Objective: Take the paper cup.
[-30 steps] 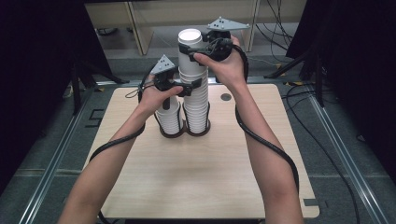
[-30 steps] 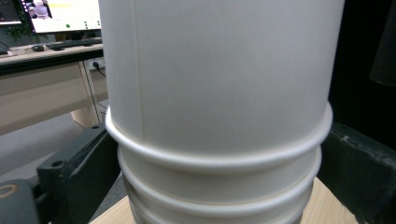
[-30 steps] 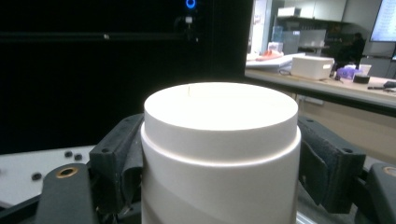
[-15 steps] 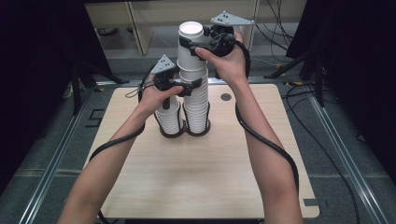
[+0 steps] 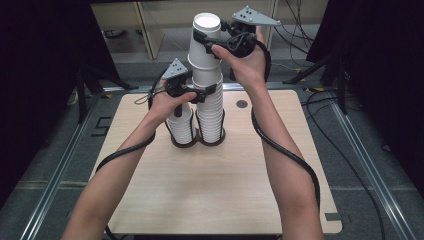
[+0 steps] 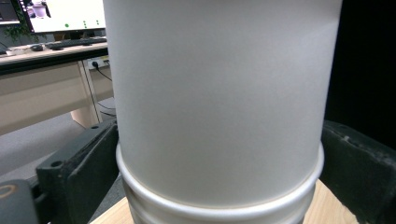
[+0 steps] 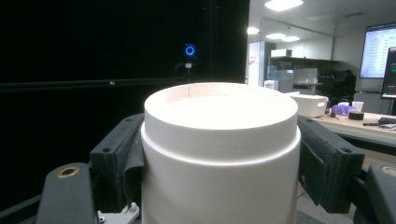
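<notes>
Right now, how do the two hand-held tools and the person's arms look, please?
Both tools are black. The left tool and the right tool each carry a grey three-cornered plate on top, with small dark dots on it. A thick black cable trails from each along the forearm. The right gripper view shows jaws faced with dark pads and a brass-coloured ring near the base. Both forearms are bare, no sleeves in view.
</notes>
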The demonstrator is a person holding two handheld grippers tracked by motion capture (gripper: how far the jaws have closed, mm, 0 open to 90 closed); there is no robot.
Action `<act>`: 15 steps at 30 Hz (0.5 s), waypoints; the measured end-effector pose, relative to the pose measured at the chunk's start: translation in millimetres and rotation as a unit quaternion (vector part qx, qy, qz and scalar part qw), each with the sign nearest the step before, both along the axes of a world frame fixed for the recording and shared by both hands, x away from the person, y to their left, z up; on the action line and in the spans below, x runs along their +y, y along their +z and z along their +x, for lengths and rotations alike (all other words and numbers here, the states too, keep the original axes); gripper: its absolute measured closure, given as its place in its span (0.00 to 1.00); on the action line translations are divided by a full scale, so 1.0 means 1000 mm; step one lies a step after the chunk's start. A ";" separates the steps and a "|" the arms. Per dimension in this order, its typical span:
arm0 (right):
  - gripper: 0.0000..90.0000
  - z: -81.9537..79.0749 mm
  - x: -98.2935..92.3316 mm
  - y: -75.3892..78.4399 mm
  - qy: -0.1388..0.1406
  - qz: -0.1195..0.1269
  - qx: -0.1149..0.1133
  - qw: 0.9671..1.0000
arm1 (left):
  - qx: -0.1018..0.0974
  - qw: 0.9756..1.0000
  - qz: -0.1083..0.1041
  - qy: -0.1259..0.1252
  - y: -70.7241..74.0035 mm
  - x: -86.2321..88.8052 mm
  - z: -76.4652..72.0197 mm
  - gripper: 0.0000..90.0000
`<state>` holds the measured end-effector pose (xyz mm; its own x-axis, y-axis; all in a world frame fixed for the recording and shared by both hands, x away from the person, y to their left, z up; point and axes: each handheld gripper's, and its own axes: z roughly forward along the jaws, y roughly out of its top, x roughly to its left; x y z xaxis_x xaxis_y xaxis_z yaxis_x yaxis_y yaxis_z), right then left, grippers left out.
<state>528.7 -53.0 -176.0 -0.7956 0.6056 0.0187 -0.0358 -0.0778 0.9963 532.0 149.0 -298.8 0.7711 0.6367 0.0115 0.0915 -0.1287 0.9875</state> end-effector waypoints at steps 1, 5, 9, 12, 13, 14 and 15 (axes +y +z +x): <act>0.27 0.000 -0.001 0.002 -0.001 0.001 -0.004 1.000 | 0.000 1.000 0.001 0.000 0.000 0.000 0.000 0.03; 0.27 -0.002 -0.001 0.005 -0.005 0.011 -0.010 1.000 | 0.000 1.000 0.001 0.000 0.000 0.000 0.000 0.03; 0.28 -0.004 -0.003 0.007 -0.005 0.014 -0.017 1.000 | 0.000 1.000 0.001 0.000 0.000 0.000 0.000 0.03; 0.28 -0.006 -0.004 0.007 -0.003 0.017 -0.016 1.000 | -0.001 1.000 0.002 0.000 0.000 0.000 0.000 0.03; 0.28 -0.006 -0.004 0.007 -0.003 0.017 -0.016 1.000 | -0.001 1.000 0.003 0.000 0.000 0.000 0.000 0.03; 0.28 -0.005 -0.004 0.008 -0.006 0.020 -0.024 0.999 | 0.000 1.000 -0.004 -0.001 0.000 -0.001 0.000 0.03; 0.28 -0.007 -0.004 0.009 -0.002 0.023 -0.026 0.999 | 0.000 1.000 -0.004 -0.001 0.000 -0.001 0.000 0.03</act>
